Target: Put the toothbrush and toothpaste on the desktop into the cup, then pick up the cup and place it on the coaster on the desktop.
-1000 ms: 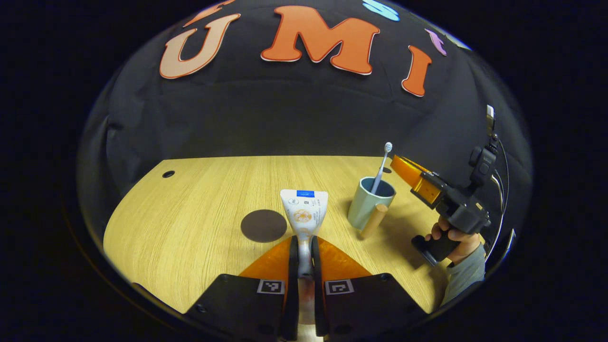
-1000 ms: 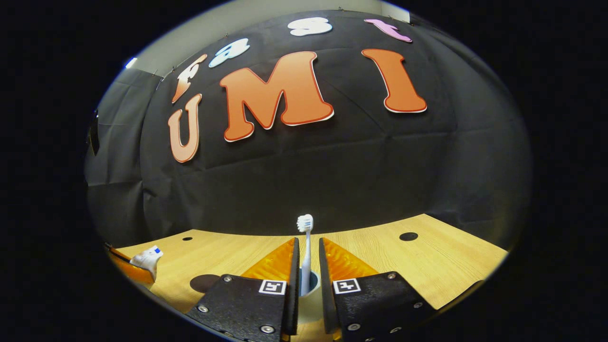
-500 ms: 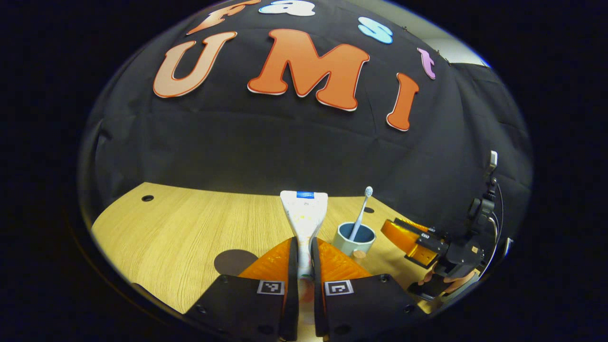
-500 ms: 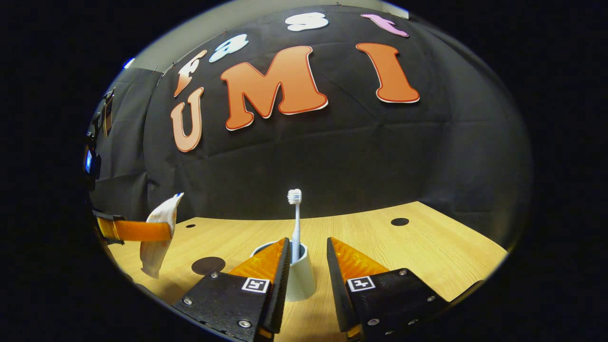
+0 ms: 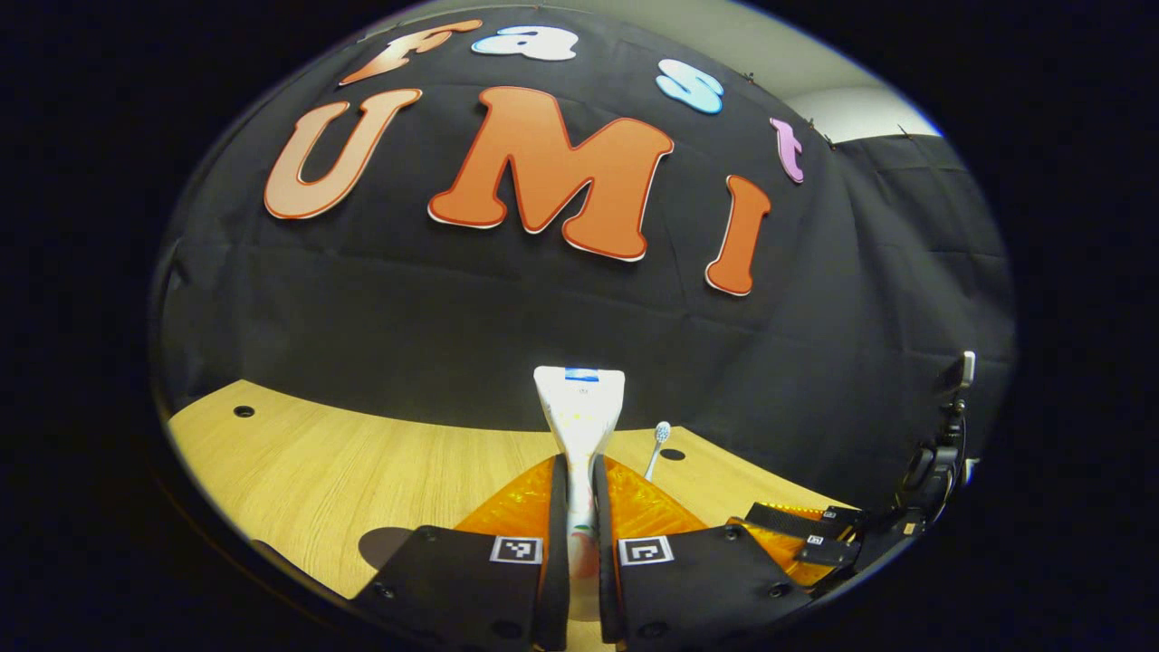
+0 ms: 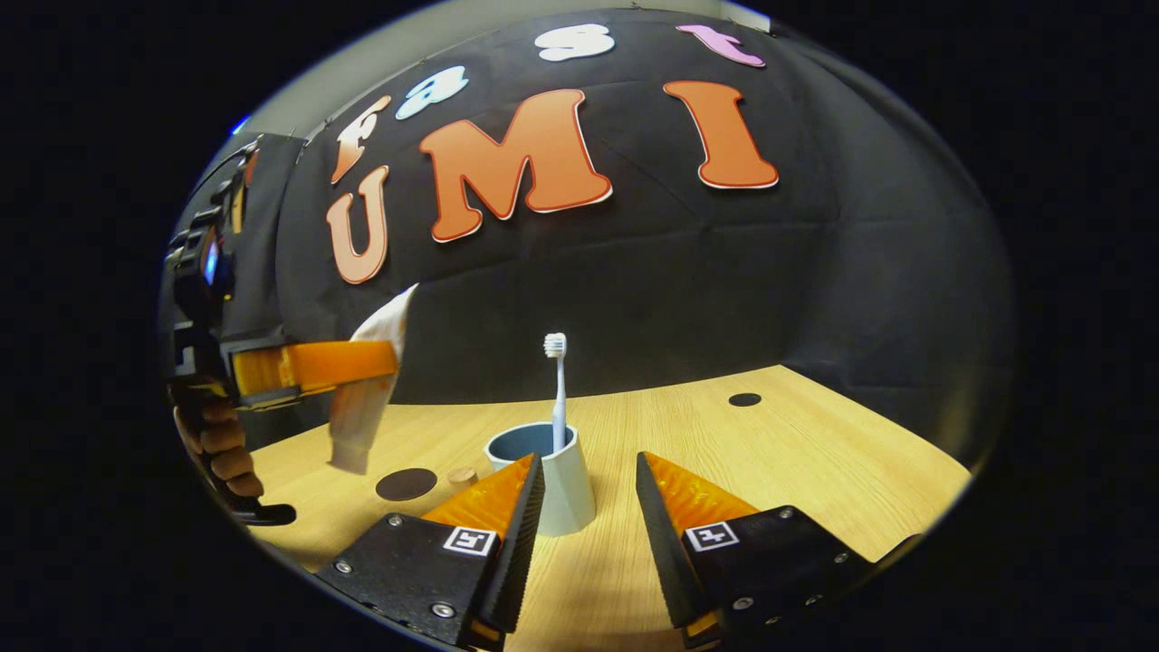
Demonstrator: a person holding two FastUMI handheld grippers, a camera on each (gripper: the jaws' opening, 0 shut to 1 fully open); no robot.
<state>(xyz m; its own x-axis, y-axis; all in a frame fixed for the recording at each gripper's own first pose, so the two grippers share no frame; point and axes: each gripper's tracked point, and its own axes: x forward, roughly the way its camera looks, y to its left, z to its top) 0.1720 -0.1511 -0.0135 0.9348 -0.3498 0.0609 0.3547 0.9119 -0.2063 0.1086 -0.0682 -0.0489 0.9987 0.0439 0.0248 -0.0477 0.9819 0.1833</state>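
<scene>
A: Where is the toothpaste (image 5: 579, 412)?

B: The left gripper (image 5: 579, 507) has it pinched between both fingers, which are drawn in narrow around the tube. In the left gripper view the flat crimped end stands up past the fingertips. In the right gripper view the same tube hangs in the air at the left, cap end down, above the desktop (image 6: 797, 453) and clear of it, with a hand (image 6: 217, 448) on the handle below.

A: And the toothbrush (image 6: 556, 385)?

B: It stands in the cup (image 6: 552, 484), bristles at the top, leaning slightly on the rim. The cup sits on the desktop just beyond the right gripper (image 6: 589, 507), a little left of the gap.

A: What are that gripper's fingers doing?

B: They are spread wide and hold nothing; the cup is ahead of them, not between them.

A: The coaster (image 6: 406, 484)?

B: A dark round disc lying flat on the desktop, left of the cup and apart from it, roughly beneath the hanging tube. A small round wooden piece (image 6: 462, 474), apparently the end of the cup's handle, shows between coaster and cup.
</scene>
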